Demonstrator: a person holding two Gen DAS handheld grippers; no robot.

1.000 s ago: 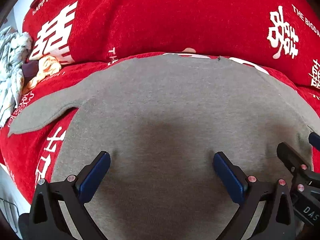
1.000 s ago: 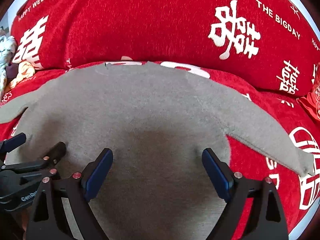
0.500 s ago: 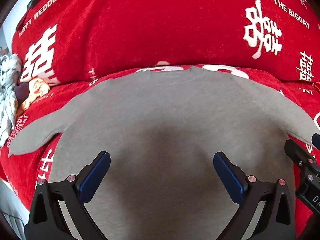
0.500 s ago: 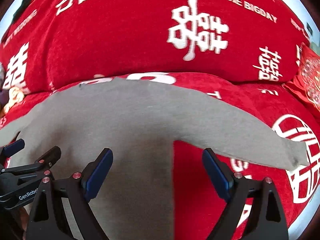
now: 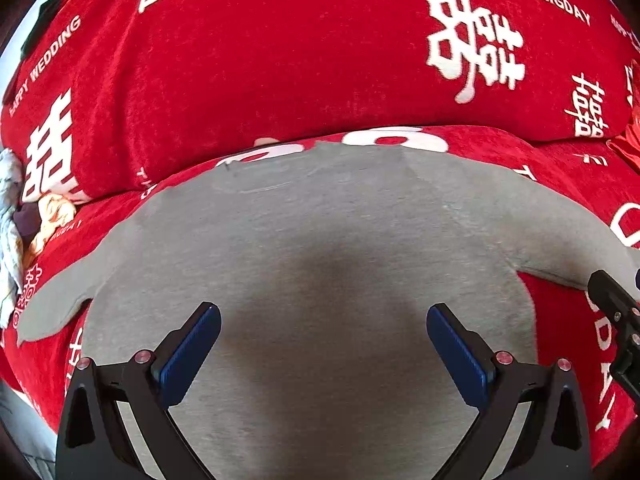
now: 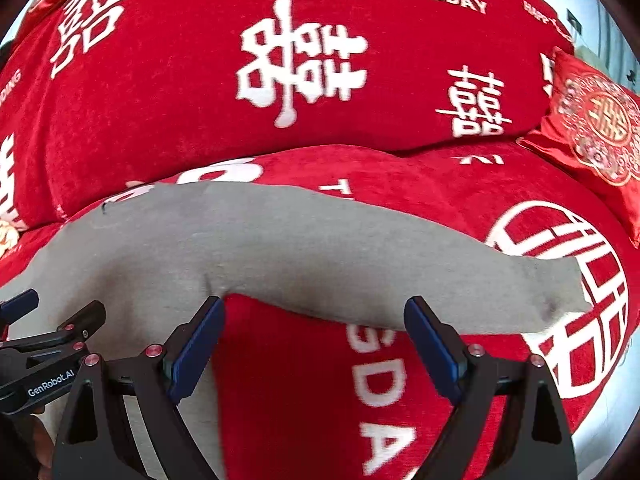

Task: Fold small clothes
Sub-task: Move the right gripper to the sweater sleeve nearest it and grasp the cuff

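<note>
Grey long-sleeved top (image 5: 320,264) lies flat on the red sofa cover (image 5: 280,60), sleeves spread to either side. It looks soft, light and limp, so it should drape and sag when lifted. Left gripper (image 5: 323,344) and right gripper (image 6: 314,338) both hover with jaws apart, holding nothing. The right sleeve's cuff (image 6: 560,300) seems a sensible place to pinch.

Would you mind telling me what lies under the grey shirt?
The grey shirt lies spread flat on the red sofa cover, whose white lettering shows around it. Whatever print or item sits beneath the fabric is hidden.
</note>
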